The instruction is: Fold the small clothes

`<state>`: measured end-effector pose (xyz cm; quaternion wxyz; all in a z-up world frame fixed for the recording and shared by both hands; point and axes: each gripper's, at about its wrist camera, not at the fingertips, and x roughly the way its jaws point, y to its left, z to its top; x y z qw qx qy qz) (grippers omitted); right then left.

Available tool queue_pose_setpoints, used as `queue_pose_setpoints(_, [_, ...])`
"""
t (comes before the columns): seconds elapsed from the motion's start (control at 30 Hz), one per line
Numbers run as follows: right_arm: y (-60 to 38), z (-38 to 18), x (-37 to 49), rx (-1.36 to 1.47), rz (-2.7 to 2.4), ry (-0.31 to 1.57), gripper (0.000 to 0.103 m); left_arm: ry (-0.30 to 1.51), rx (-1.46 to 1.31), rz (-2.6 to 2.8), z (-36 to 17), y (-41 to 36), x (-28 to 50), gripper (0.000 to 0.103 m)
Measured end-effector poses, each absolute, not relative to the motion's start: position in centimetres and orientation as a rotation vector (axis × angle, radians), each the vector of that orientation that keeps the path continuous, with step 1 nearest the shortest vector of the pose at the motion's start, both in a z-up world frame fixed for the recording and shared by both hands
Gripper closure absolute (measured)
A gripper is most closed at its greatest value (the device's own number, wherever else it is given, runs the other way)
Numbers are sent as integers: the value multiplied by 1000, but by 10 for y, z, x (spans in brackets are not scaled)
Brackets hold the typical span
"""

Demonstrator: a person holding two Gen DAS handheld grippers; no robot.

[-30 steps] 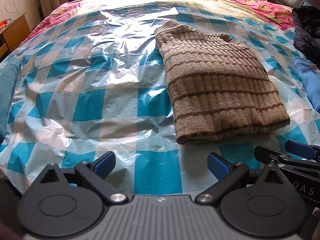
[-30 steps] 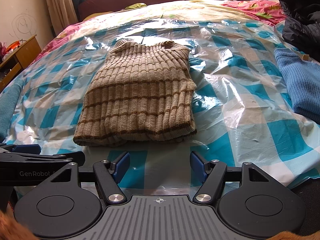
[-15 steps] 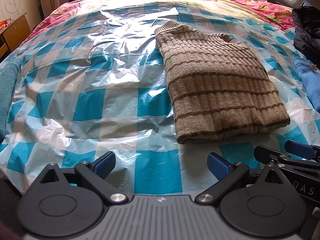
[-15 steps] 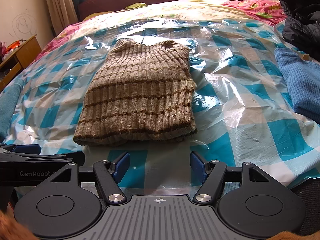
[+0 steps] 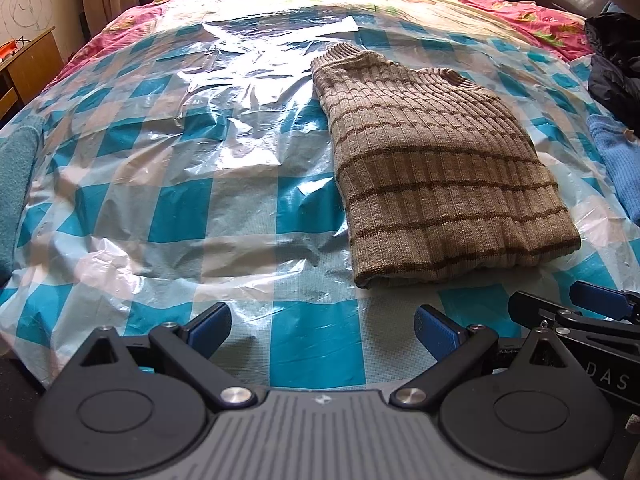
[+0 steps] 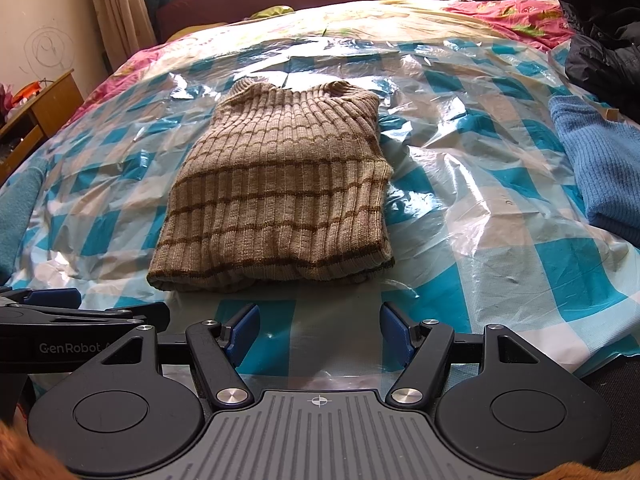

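Note:
A tan ribbed sweater with brown stripes (image 5: 436, 168) lies folded into a neat rectangle on the bed's blue-and-white checked plastic sheet (image 5: 180, 208). It also shows in the right wrist view (image 6: 280, 192), straight ahead of that gripper. My left gripper (image 5: 322, 330) is open and empty, held near the bed's front edge, to the left of the sweater. My right gripper (image 6: 318, 332) is open and empty, just short of the sweater's near edge. Each gripper shows at the edge of the other's view.
A folded blue knit garment (image 6: 596, 168) lies at the right, with dark clothes (image 6: 604, 44) behind it. A teal towel (image 5: 16, 168) lies at the left edge. A wooden bedside cabinet (image 6: 40, 108) stands at the far left.

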<state>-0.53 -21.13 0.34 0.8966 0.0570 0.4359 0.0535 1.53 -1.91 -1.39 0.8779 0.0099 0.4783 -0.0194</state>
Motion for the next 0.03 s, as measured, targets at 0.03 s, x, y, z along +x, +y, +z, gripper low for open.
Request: queue_pose_setpoints(0.03, [-212,4,-5,120,112,902,36,998,17,-38,-14,-19,15,0])
